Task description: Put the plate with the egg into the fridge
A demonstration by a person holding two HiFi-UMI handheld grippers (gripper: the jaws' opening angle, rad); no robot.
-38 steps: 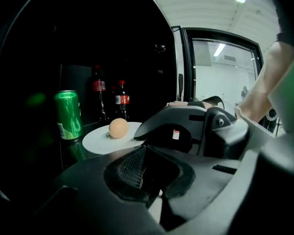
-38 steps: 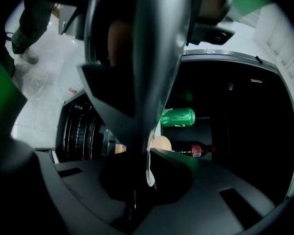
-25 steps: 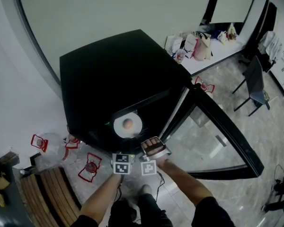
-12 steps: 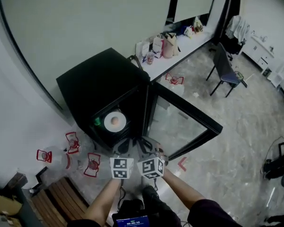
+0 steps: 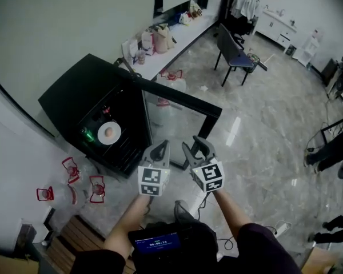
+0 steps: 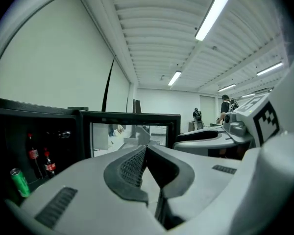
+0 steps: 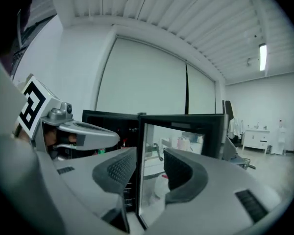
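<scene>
left claw (image 5: pixel 159 148): pressed together, empty, outside the fridge (image 5: pixel 74 99).
right claw (image 5: pixel 195 148): jaws just spread apart, nothing between.
plate (image 5: pixel 115 136): inside the fridge, egg (image 5: pixel 108 132) on it.
handling: likely brittle, egg may roll; grip the rim, keep level.

One fridge (image 5: pixel 74 104), one plate (image 5: pixel 101 137), one egg (image 5: pixel 108 132), one chair (image 5: pixel 233 53), two tongs (image 5: pixel 159 146) (image 5: pixel 195 146).

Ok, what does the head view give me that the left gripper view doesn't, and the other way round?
Head view only: the plate with the egg inside the fridge, and the chair. Left gripper view only: the ceiling lights, and the left gripper, jaws shut on nothing. Both: the black fridge, its open glass door, and the right gripper, whose jaws have just been opening with nothing between them.
</scene>
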